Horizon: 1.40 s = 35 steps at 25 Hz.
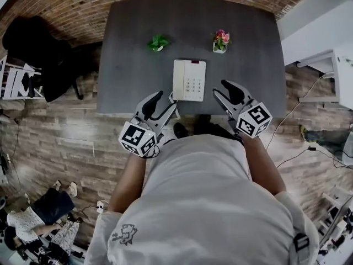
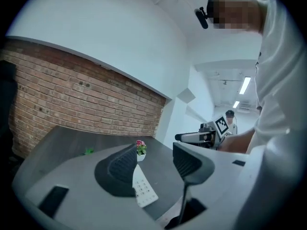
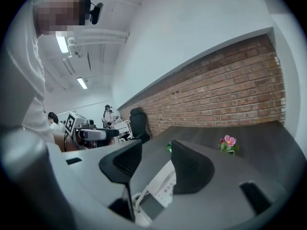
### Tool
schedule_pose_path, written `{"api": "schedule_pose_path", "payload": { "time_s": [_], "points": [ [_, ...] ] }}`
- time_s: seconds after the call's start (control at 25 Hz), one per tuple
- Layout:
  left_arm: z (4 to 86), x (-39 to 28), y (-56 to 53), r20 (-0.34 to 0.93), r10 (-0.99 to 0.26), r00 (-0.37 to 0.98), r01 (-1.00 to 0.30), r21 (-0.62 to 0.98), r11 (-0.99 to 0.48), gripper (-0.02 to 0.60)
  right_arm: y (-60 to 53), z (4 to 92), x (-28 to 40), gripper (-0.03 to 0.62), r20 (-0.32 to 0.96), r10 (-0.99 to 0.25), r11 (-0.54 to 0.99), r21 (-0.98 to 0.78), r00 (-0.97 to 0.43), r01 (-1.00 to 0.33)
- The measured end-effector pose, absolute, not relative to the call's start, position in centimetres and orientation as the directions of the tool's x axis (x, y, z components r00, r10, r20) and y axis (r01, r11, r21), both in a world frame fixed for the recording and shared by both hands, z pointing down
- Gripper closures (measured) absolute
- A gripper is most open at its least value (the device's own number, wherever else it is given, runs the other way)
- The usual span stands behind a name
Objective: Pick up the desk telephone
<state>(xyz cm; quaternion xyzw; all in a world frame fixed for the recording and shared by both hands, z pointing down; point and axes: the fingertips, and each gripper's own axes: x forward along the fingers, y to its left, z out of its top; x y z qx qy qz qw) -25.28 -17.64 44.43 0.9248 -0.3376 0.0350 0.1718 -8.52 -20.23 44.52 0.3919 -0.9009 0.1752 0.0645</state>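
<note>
Desk telephone [image 1: 189, 80]: one; plants [image 1: 159, 42]: two (one flowering [image 1: 220, 41]).

Telephone [image 1: 189, 80] — between left claw [image 1: 168, 99]; right claw [image 1: 219, 88]

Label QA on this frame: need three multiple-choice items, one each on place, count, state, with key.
1. Where is the telephone on the table? A) near edge, middle B) far edge by the wall C) left corner
2. How many small plants stand there? A) one B) two C) four
3. The tongs are? A) both shut on the telephone B) only left shut C) both open, gripping nothing
Key: 1A, it lies at the near edge, flanked by left tongs and right tongs. 2B, green plant and pink flower pot. 3C, jaws apart in both gripper views.
</note>
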Motion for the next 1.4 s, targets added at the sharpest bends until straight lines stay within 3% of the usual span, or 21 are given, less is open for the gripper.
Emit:
{"api": "schedule_pose_path", "payload": {
  "time_s": [0.44, 0.96, 1.4],
  "points": [
    [46.7, -24.1, -19.6, 0.251, -0.557, 0.791, -0.611, 0.301, -0.732, 0.331, -20.8, 52.6, -8.6, 0.410, 0.372, -0.616, 0.586, -0.372, -0.694, -0.720],
    [55.2, -23.4, -23.0, 0.413, -0.475, 0.777, -0.623, 0.398, -0.673, 0.324, -22.4, 62.1, -8.2, 0.428, 0.503, -0.515, 0.494, -0.488, -0.694, -0.720],
    [64.3, -22.3, -26.2, 0.516, -0.354, 0.780, -0.614, 0.523, -0.590, 0.265, -23.4, 70.0, -7.2, 0.461, 0.593, -0.399, 0.400, -0.573, -0.699, -0.715]
  ]
}}
